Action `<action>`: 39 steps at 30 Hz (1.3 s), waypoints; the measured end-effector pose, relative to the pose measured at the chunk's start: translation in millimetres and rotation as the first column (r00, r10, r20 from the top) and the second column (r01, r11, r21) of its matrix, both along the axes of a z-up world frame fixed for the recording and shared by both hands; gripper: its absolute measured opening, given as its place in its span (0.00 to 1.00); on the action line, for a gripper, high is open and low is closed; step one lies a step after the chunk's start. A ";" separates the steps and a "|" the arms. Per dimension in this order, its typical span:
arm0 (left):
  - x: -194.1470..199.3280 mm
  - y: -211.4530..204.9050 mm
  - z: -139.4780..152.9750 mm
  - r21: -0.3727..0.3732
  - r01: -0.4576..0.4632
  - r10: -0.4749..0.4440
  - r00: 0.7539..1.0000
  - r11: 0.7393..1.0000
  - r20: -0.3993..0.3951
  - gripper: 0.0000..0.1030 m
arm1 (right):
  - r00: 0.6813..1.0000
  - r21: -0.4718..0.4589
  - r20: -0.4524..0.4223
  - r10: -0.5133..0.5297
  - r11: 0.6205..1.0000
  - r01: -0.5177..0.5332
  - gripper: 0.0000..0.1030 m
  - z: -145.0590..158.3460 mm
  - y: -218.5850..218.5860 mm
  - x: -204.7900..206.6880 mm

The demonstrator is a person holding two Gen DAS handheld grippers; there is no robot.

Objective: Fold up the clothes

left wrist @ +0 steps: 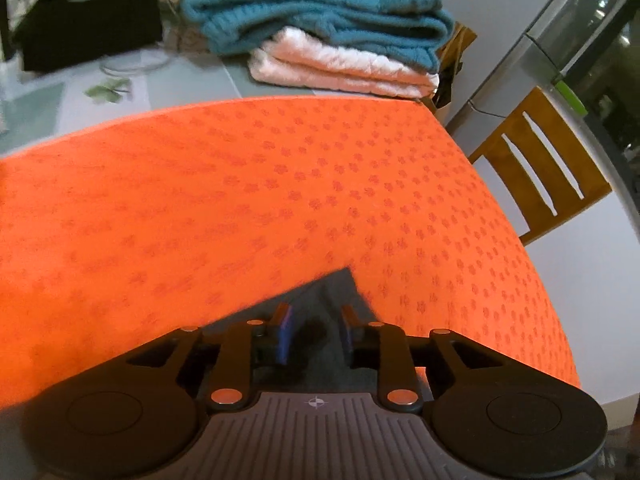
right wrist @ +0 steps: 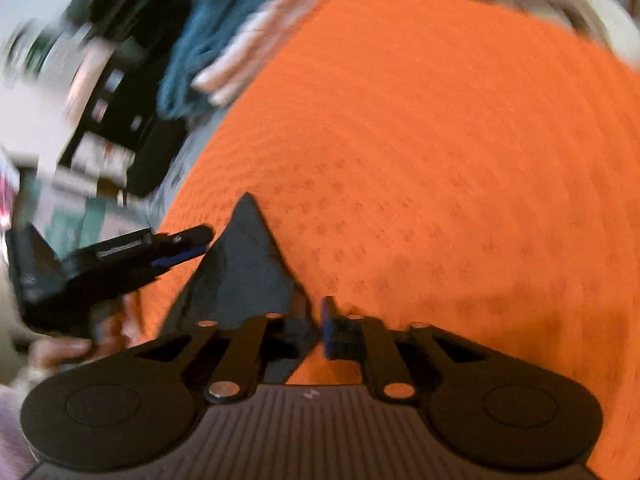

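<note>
The orange garment (left wrist: 280,208) lies spread across the table (left wrist: 192,84), filling most of both views, with a dark grey lining or underside showing as a triangle at its near edge.

The left wrist view is sharp. It shows the left gripper (left wrist: 316,332) with its two blue-padded fingers standing apart over that grey patch — nothing between them. Behind the garment sits one stack of folded clothes: a teal knit (left wrist: 320,12) on top of a pale pink piece (left wrist: 344,68), with black fabric above the teal. One wooden chair (left wrist: 540,168) stands at the right, beyond the table edge, and a steel-fronted fridge (left wrist: 580,40) is behind it.

The right wrist view is smeared by motion and shows none of the chair or fridge. It offers what the other cannot — the left gripper (right wrist: 188,246) seen from outside, at the garment's edge, with part of a hand (right wrist: 72,348) beneath it. The right gripper (right wrist: 320,328) has its fingers nearly together at the garment's near hem; whether cloth is caught between them I cannot tell. The stack appears only as teal and pink streaks.
</note>
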State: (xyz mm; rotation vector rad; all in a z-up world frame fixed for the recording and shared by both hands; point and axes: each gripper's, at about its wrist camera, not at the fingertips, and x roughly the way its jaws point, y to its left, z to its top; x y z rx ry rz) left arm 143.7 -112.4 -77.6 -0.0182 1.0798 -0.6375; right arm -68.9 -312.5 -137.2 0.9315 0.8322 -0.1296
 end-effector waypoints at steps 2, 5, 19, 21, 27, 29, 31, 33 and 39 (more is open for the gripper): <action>-13.9 22.9 9.2 -0.002 -0.025 0.025 1.000 1.000 0.017 0.31 | 0.999 -0.055 0.020 0.041 0.998 -0.040 0.28 1.7 7.3 9.3; -37.2 62.9 20.5 -0.005 -0.078 0.079 0.996 0.997 0.036 0.38 | 0.994 -0.136 0.045 0.101 0.986 -0.094 0.43 3.7 17.9 22.9; -111.2 264.2 -19.7 0.075 -0.565 0.563 0.825 0.822 0.046 0.38 | 0.995 -0.178 0.037 0.097 0.980 -0.089 0.09 2.9 39.1 21.9; -111.7 277.7 -24.5 0.047 -0.606 0.606 0.795 0.794 0.019 0.32 | 0.995 -0.177 0.011 0.099 0.980 -0.096 0.09 0.3 39.9 22.8; -107.6 274.2 -6.1 -0.028 -0.589 0.589 0.806 0.808 0.055 0.39 | 0.990 -0.197 0.012 0.138 0.971 -0.133 0.17 7.5 42.9 25.1; -102.7 267.9 -2.6 -0.043 -0.574 0.575 0.815 0.818 0.065 0.40 | 0.992 -0.181 0.015 0.127 0.976 -0.123 0.20 7.1 41.8 24.6; -95.8 261.9 -5.1 -0.044 -0.567 0.568 0.820 0.823 0.066 0.40 | 0.993 -0.162 0.015 0.117 0.980 -0.113 0.32 5.1 40.8 24.0; -88.8 261.2 -12.8 -0.028 -0.576 0.577 0.815 0.817 0.050 0.41 | 0.994 -0.152 0.018 0.105 0.983 -0.101 0.37 1.7 40.2 22.6; -81.8 275.6 -25.3 -0.070 -0.637 0.636 0.771 0.768 -0.039 0.40 | 0.991 -0.189 0.008 0.136 0.973 -0.132 0.37 -5.7 48.7 22.5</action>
